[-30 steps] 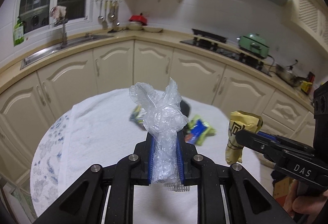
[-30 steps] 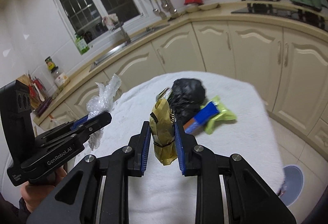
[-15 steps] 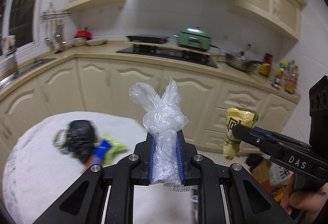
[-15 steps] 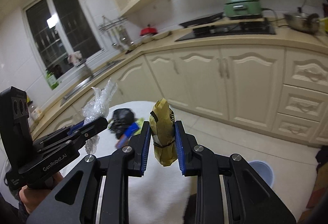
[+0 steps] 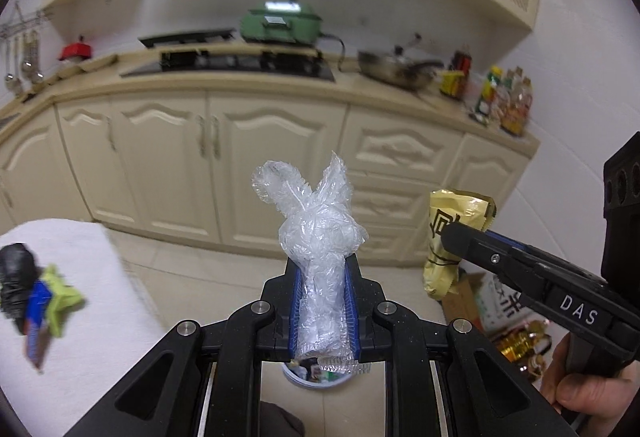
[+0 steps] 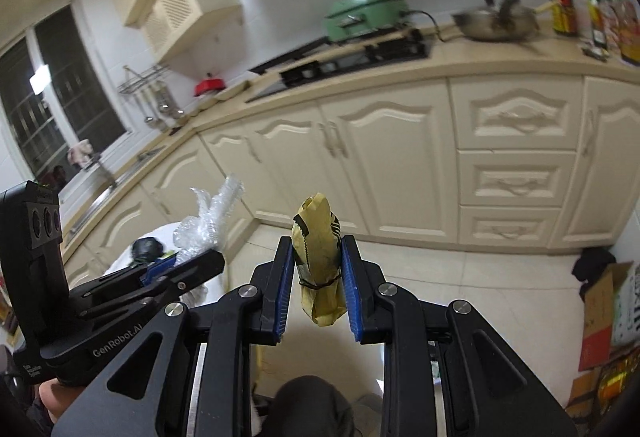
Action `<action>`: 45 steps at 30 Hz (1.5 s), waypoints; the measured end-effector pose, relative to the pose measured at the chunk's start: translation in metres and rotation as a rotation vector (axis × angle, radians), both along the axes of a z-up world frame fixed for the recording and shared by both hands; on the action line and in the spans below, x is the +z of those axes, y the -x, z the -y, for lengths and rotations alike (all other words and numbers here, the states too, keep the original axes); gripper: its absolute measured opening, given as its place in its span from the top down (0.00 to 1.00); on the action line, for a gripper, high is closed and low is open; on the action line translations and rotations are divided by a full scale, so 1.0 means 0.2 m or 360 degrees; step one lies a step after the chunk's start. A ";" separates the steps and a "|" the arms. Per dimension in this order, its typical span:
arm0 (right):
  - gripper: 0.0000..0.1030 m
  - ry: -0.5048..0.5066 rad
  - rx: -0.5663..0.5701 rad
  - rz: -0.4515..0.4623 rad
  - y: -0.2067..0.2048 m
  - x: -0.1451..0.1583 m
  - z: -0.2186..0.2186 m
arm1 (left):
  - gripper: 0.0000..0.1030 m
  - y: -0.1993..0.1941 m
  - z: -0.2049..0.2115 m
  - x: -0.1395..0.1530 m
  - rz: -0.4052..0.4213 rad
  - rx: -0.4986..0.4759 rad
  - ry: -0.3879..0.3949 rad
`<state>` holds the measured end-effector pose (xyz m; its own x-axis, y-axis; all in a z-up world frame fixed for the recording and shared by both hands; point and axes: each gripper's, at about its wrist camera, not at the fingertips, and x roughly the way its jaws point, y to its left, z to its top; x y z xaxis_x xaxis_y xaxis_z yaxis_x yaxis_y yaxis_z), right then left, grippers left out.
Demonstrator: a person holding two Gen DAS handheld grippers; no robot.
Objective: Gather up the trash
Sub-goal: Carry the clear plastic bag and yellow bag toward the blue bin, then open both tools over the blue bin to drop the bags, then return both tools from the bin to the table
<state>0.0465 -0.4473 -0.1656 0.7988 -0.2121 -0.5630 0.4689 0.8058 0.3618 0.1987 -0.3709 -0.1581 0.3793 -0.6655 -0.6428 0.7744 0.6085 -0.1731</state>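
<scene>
At frame centre, the left gripper point(image 5: 324, 301) clamps crumpled clear plastic point(image 5: 316, 233), hiding most of the bin point(image 5: 316, 383) below. The right gripper point(image 6: 316, 277) pinches a yellow wrapper point(image 6: 318, 257). Remaining trash point(image 5: 36, 297) blurs lower left on the table point(image 5: 80, 357).
</scene>
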 end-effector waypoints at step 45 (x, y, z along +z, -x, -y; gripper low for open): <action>0.00 -0.0153 -0.0272 -0.0230 -0.09 -0.34 0.26 | 0.01 -0.29 -0.06 0.04 0.0058 0.0227 -0.0096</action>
